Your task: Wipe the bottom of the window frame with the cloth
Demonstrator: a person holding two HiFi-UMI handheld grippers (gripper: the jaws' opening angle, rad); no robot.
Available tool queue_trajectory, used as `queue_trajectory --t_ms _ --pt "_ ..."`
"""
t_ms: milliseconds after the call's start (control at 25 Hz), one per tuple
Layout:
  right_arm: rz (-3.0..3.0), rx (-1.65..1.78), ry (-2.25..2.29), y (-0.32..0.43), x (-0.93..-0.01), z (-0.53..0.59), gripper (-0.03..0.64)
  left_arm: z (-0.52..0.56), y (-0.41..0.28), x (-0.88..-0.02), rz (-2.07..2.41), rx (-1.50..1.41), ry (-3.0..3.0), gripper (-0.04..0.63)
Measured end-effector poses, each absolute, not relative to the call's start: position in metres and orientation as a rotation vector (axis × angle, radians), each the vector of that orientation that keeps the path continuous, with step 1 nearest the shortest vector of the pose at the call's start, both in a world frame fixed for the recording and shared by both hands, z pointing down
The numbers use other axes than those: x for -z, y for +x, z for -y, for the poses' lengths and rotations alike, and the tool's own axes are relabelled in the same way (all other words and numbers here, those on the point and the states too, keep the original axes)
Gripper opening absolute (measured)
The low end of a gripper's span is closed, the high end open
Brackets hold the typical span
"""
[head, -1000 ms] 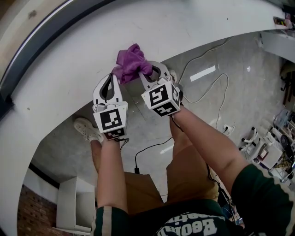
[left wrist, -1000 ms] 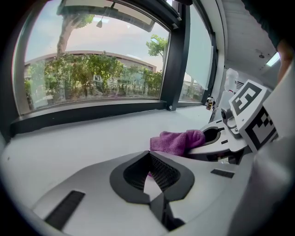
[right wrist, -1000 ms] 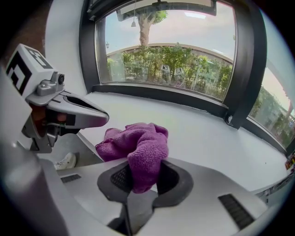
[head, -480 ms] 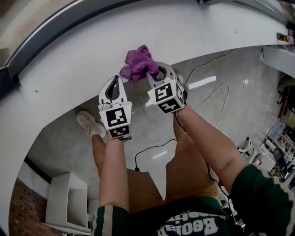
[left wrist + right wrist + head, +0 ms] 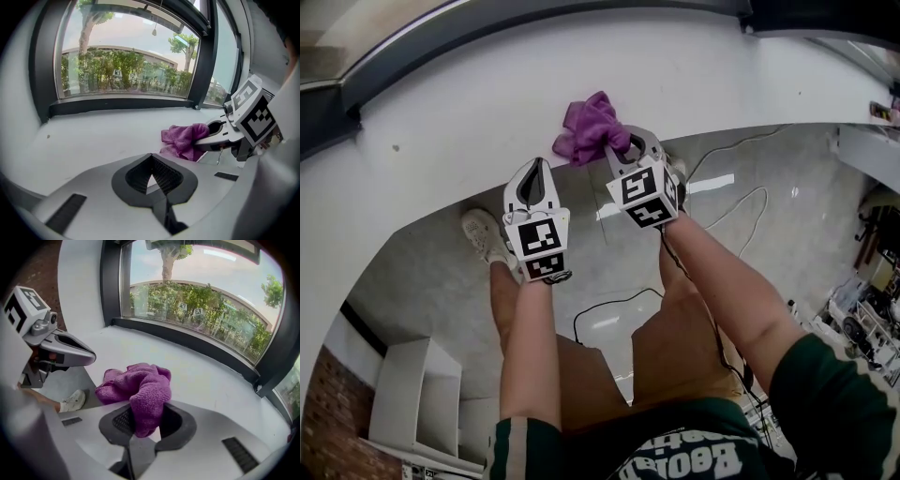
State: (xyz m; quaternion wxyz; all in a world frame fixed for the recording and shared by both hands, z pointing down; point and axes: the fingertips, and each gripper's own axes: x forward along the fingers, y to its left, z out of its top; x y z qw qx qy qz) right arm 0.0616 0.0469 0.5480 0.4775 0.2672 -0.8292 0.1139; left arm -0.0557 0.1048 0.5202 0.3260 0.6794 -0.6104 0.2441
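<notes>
- Purple terry cloth [image 5: 140,390], bunched into a loose wad, sits at the front edge of the white windowsill [image 5: 487,103]; one fold of it runs back between the fingers [image 5: 201,425] of the right gripper [image 5: 143,425].
- Those fingers are closed on that fold, with the rest of the cloth bulging out in front of their tips.
- From the head view, the cloth [image 5: 591,127] is well short of the dark bottom rail of the window frame [image 5: 122,104], with bare sill between them.
- To the left of the right gripper [image 5: 623,148] is the left gripper [image 5: 534,173], just beside it and clear of the cloth.
- In the left gripper view, the left gripper [image 5: 151,174] has its fingers [image 5: 93,192] drawn together at the tips with nothing between them; only white sill shows through the small gap behind the tips.
- Both grippers point toward the window, over the sill's front edge.
- Beyond the glass [image 5: 201,296] are trees and a low building.
- Below the sill is a grey floor [image 5: 422,281] with white cables [image 5: 741,202] on it and the person's white shoe [image 5: 483,234].
</notes>
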Motion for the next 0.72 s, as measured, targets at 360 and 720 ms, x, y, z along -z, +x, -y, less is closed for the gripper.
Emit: queue_trajectory --t_ms 360,720 --pt "2.045 -0.207 0.554 0.012 -0.547 -0.068 0.091 -0.119 -0.100 -0.515 1.645 -0.643 1.750 0.006" --pt "2.083 -0.189 0.492 -0.044 -0.547 -0.093 0.091 -0.140 -0.133 -0.513 1.689 -0.629 1.703 0.006"
